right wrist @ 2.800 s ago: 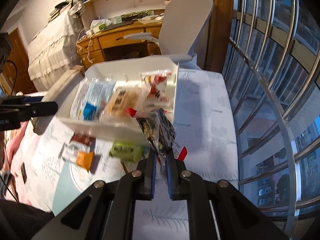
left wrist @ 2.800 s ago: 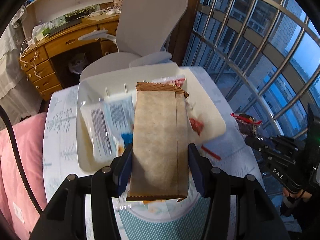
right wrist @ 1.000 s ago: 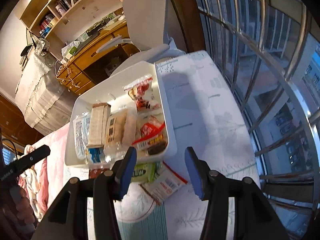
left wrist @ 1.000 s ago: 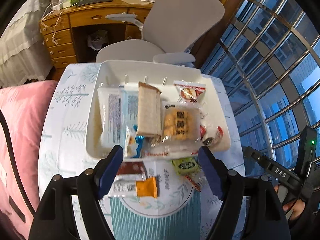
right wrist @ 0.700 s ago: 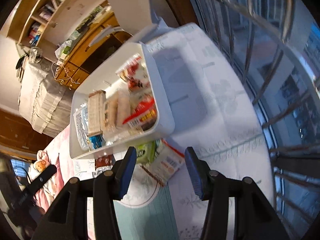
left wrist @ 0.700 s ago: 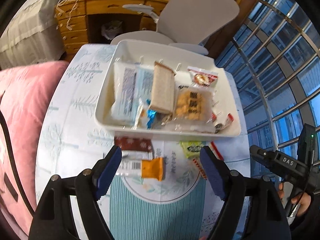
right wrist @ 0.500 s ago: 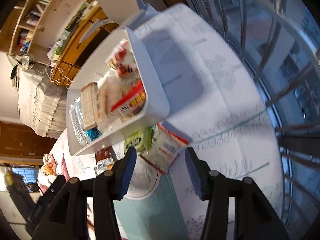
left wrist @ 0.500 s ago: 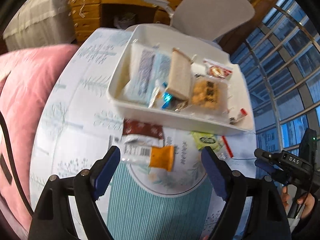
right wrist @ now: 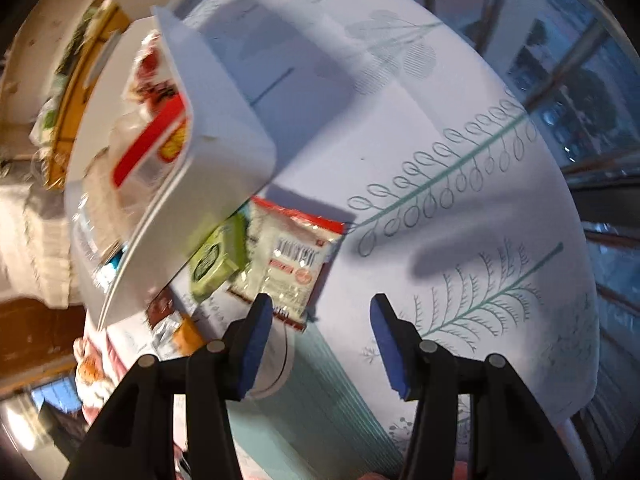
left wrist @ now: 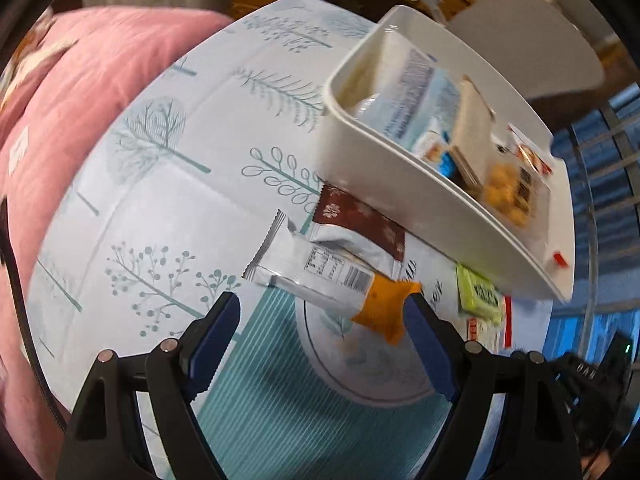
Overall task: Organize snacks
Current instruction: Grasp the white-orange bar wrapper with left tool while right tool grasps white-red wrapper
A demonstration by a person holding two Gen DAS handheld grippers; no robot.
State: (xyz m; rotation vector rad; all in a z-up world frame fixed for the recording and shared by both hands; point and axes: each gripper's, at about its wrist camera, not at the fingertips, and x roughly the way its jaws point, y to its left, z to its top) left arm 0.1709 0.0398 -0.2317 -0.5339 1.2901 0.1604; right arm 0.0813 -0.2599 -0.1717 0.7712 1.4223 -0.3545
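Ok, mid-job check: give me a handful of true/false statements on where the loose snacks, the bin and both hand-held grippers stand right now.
1. The left hand-held gripper is open and holds nothing. True.
2. The silver-and-orange packet is inside the white bin. False: it lies on the tablecloth in front of the bin, between the left gripper's fingers.
3. The green packet sits on the table beside the red-edged white packet. True.
4. The right hand-held gripper is shut on the red-edged packet. False: it is open, with the packet near its left finger.
5. The bin holds no snacks. False: several packets lie in it.
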